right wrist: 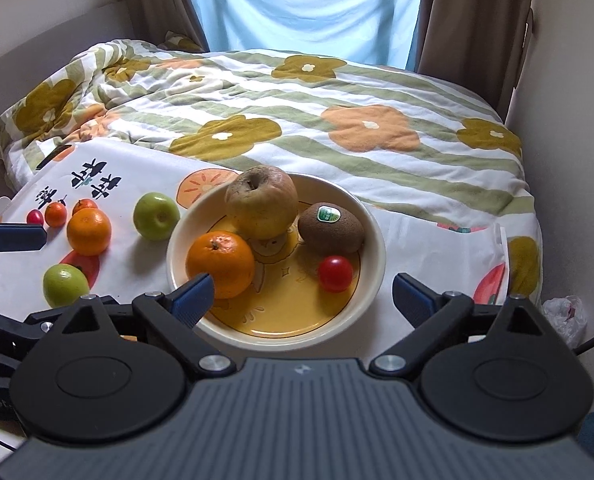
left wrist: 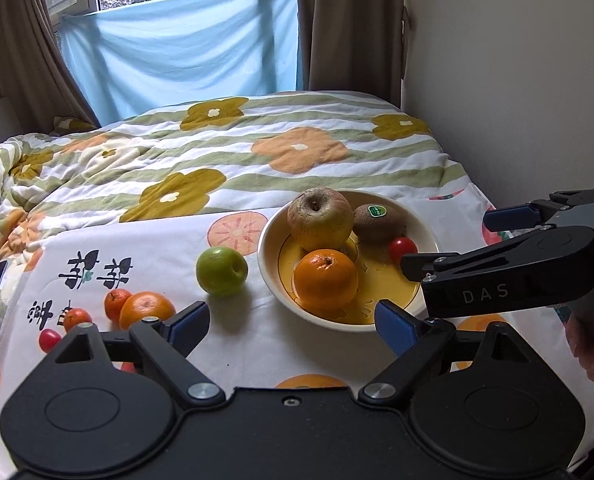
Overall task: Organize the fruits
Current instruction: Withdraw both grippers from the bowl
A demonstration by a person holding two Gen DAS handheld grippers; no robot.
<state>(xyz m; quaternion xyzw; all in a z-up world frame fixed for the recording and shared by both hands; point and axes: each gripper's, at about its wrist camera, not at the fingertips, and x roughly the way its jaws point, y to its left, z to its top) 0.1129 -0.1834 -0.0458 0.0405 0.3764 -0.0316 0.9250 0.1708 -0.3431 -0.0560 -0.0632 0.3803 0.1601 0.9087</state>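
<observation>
Spread over a flowered quilt (right wrist: 337, 92), a fruit-printed cloth (right wrist: 437, 236) carries a round cream bowl (right wrist: 373, 240). Both the left gripper (left wrist: 293, 326) and the right gripper (right wrist: 303, 296) are held wide open and empty, just short of the bowl. Inside are seen a wrinkled apple (right wrist: 261, 200), an orange (right wrist: 220, 264), a fuzzy kiwi (right wrist: 331, 227) and a glossy tomato (right wrist: 335, 273). A green apple (right wrist: 157, 216) lies outside, left of the bowl.

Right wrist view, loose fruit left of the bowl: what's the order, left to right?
Cherry tomato → small tangerine → near green apple → orange → far green apple → bowl.
</observation>
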